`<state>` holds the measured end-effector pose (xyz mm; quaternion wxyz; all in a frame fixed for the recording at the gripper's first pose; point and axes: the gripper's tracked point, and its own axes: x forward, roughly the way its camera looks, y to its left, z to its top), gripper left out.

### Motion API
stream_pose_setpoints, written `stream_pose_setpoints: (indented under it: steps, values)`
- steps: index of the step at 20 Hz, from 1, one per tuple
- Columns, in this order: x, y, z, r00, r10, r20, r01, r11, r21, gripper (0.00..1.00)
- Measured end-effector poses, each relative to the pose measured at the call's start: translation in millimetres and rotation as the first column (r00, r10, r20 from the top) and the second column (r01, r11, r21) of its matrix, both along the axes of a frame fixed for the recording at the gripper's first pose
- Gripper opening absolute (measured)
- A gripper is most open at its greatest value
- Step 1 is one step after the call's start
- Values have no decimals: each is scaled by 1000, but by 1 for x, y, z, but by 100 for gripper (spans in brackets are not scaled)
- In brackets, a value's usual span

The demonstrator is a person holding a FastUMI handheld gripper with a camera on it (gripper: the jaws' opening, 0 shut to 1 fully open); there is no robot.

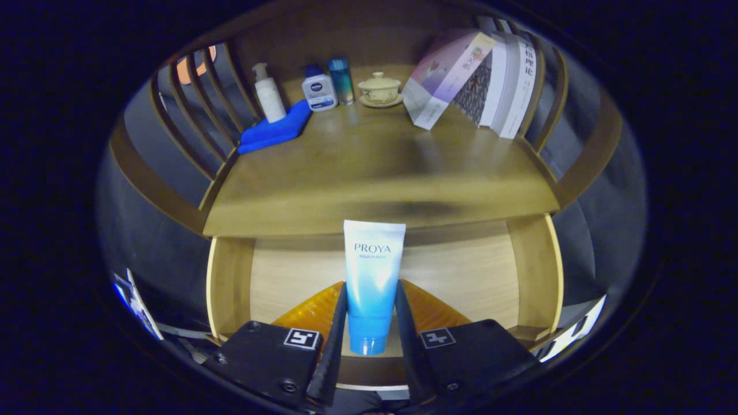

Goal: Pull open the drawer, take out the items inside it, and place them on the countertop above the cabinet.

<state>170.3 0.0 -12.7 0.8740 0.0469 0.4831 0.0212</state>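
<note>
Gripper (370, 314) fingers are pressed on both sides of a tube (372, 282) — white fading to blue, cap downward, held upright over the open drawer (230, 282). Beyond the fingers lies the countertop (369, 173), where a blue cloth (275, 129), bottles (320, 87), a lidded cup (380, 89) and leaning books (478, 78) are ranged along the back.
</note>
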Motion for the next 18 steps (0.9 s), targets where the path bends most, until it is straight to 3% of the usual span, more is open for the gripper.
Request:
stream_pose_setpoints:
  steps: [6,11,18]
  values:
    - [56,4,19,997,-31,67,30,999,17,50]
    - [103,-8,22,990,-7,138,16,998,-66,50]
    - [133,-7,-4,990,-30,139,36,998,-45,50]
